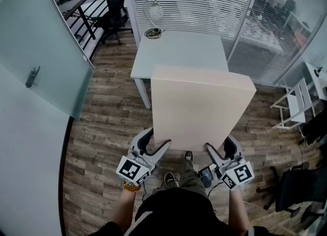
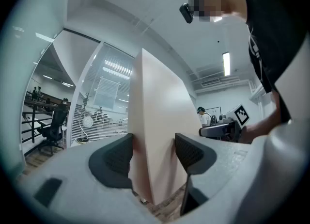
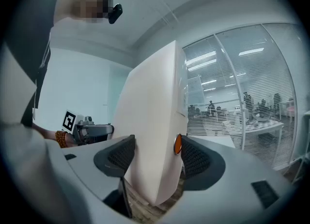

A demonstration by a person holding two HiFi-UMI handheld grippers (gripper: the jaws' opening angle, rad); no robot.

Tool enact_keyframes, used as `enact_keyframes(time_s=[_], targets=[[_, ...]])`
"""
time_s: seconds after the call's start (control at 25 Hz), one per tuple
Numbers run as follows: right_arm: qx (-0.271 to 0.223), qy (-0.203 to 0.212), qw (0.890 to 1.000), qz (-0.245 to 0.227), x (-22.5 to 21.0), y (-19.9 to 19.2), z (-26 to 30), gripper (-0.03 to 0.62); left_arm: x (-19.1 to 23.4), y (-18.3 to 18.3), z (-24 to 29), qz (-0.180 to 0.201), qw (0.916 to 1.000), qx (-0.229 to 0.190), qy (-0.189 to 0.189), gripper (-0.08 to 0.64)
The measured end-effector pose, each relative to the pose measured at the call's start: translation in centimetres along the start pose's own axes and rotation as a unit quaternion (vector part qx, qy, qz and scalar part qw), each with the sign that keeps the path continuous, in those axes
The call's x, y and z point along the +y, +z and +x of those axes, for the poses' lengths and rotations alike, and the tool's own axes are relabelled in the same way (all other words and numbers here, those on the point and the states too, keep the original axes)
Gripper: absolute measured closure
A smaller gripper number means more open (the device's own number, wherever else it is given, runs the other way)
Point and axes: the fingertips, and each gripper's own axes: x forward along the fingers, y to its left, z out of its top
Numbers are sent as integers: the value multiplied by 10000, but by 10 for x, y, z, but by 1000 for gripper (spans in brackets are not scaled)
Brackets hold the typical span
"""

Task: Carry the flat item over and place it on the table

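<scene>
A large cream flat board [image 1: 199, 107] hangs level in the air above the wood floor, its far edge overlapping the near edge of a white table [image 1: 179, 51]. My left gripper [image 1: 156, 145] is shut on the board's near edge at the left. My right gripper [image 1: 217, 150] is shut on the same edge at the right. In the left gripper view the board [image 2: 160, 121] stands between the two dark pads of that gripper [image 2: 154, 155]. In the right gripper view the board [image 3: 155, 121] fills the gap of that gripper [image 3: 155, 152], with an orange disc at the right pad.
A round white lamp [image 1: 155, 13] and a coiled cable [image 1: 152, 33] sit at the table's far edge. A black office chair [image 1: 115, 10] stands beyond on the left. A glass door [image 1: 32, 76] lines the left side, blinds the back. A white rack [image 1: 296, 102] and a dark chair [image 1: 301, 184] are on the right.
</scene>
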Motion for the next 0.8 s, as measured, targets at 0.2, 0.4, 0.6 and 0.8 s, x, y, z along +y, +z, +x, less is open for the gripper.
enact_keyframes(time_s=[0.2, 0.4, 0.6, 0.8], targets=[[-103, 158, 9996, 216, -1, 4, 3, 310, 4, -1, 1, -163, 9998, -81, -21, 284], [-122, 138, 9997, 172, -11, 4, 12, 308, 11, -5, 11, -252, 9997, -44, -6, 284], [-149, 124, 9997, 167, -37, 8, 27, 308, 22, -4, 39, -203, 9998, -25, -15, 284], [-210, 122, 9995, 186, -78, 13, 46, 308, 34, -3, 82, -117, 9999, -34, -9, 284]])
